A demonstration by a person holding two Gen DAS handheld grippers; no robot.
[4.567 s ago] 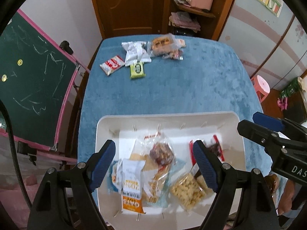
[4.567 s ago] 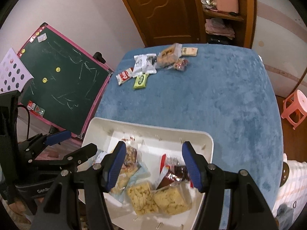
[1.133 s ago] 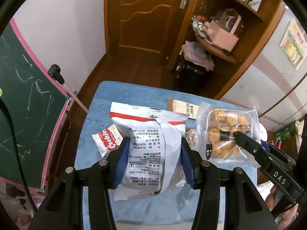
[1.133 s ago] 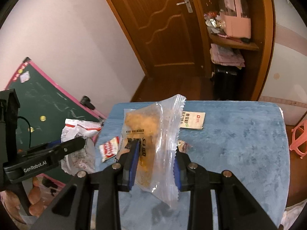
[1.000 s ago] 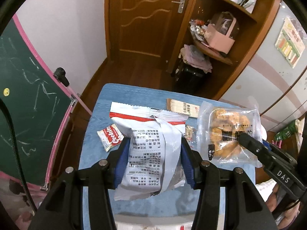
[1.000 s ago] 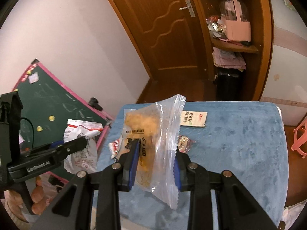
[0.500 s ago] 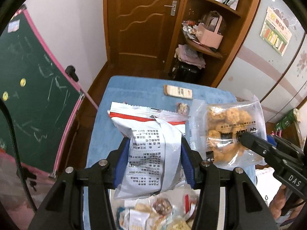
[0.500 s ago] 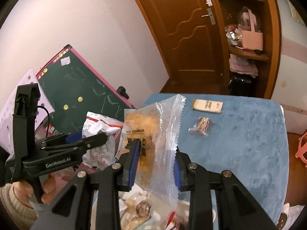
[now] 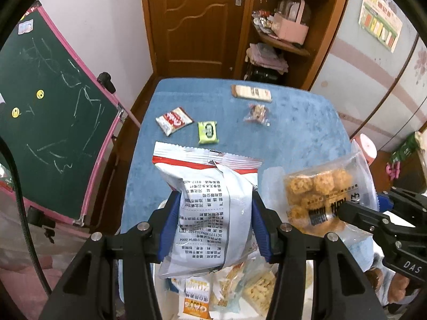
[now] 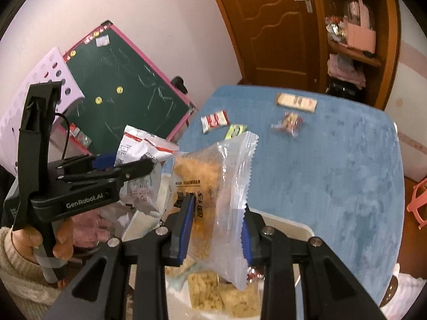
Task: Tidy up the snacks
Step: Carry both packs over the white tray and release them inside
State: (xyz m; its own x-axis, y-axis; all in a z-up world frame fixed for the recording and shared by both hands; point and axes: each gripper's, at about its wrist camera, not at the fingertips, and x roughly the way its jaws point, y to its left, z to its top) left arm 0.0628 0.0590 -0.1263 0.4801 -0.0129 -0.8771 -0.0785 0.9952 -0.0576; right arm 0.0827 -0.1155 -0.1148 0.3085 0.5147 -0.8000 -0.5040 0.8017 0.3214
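Note:
My left gripper (image 9: 213, 221) is shut on a silver and white snack bag with a red stripe (image 9: 210, 200), held above the white tray (image 10: 288, 222). My right gripper (image 10: 214, 229) is shut on a clear bag of golden puffed balls (image 10: 205, 184), also over the tray; that bag shows at the right of the left wrist view (image 9: 320, 200). Several snack packs lie in the tray (image 9: 240, 290). On the blue table (image 9: 293, 138) remain a red and white cookie pack (image 9: 174, 120), a green pack (image 9: 208, 132), a small clear candy pack (image 9: 256, 112) and a tan bar (image 9: 250, 92).
A green chalkboard with a pink frame (image 9: 45, 101) stands left of the table. A wooden door (image 9: 194, 18) and shelves (image 9: 283, 26) are behind the table. A pink stool (image 10: 419, 202) stands to the right.
Both grippers closed on bags at the table's far end and pulled back with them. They now hold the bags over the tray, and the far snacks look smaller.

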